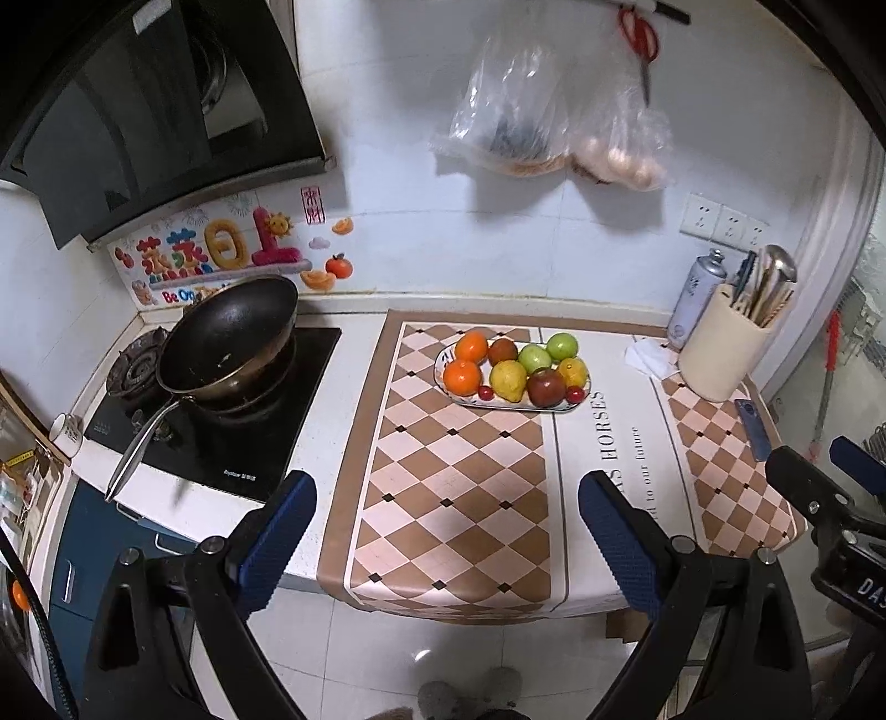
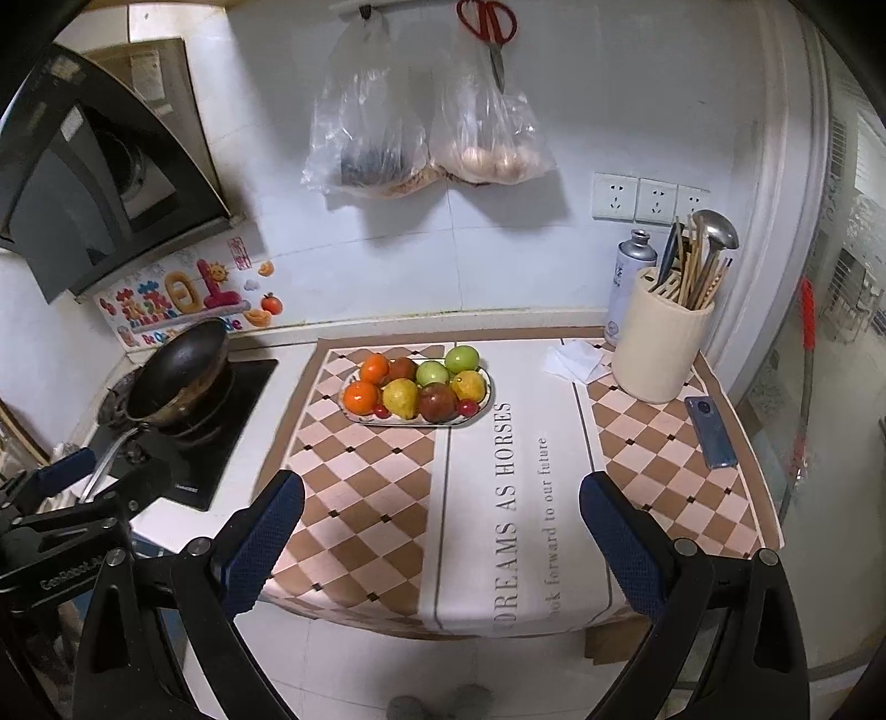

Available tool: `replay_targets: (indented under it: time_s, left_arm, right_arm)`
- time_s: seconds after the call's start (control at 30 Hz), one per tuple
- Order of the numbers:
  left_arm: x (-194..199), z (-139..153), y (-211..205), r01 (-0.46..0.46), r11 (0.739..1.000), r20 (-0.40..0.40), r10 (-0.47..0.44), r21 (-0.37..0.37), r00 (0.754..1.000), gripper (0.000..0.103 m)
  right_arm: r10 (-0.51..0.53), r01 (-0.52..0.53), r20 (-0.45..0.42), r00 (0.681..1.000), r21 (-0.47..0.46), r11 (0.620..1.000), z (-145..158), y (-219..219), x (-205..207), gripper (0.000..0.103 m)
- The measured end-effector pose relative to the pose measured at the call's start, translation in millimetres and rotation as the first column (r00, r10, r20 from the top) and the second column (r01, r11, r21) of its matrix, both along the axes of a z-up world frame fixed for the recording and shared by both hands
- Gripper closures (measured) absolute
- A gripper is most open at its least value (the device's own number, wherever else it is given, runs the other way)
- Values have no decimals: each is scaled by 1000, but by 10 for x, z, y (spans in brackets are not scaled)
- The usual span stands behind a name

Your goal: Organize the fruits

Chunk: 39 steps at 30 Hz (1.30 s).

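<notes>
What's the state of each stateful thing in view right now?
left gripper: jaws open, empty, held off the counter edge
right gripper: jaws open, empty
fruit plate: full, on the checkered mat
wok: empty, on the burner
utensil holder: upright, holds utensils
scissors: closed, hanging on the wall
plastic bags: hanging, filled
phone: flat on the mat

Bare checkered mat (image 2: 360,487) lies before the fruit plate (image 2: 482,400); wok (image 2: 183,365) flanks left, utensil holder (image 2: 659,354) right.
</notes>
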<state>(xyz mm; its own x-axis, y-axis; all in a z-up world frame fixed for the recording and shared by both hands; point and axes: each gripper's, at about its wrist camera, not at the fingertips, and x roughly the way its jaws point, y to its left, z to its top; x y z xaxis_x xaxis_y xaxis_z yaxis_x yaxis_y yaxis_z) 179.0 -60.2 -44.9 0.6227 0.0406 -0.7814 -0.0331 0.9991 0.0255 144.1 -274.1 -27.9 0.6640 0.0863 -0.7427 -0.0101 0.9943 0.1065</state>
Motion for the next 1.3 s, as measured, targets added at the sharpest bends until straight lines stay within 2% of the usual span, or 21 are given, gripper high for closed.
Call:
replay_targets:
  time_s: [0.27,0.57,0.73,0.8,1.3]
  left_arm:
    - [456,-194,72,-23,999,-34,24,36,999,6]
    - [763,-419,94,-24,998,-82,29,52,996,6]
    - [811,-514,107,-23,999,-105,27,44,994,6]
    - [821,-534,104,-19,999,-108,23,41,994,0]
    - [808,-550,119,-17,999,-100,19,28,995,0]
  right_arm:
    - [11,-13,-72,997,-25,1000,-309,111,569,1]
    - [10,-15,-133,991,-36,999,-570,195,926,1]
    - [10,-15,-157,988,-32,999,-650,197,967,1]
    - [10,-16,-161,987,-32,999,-667,200,973,1]
    - [7,-13,-155,988,-42,999,-634,198,950,1]
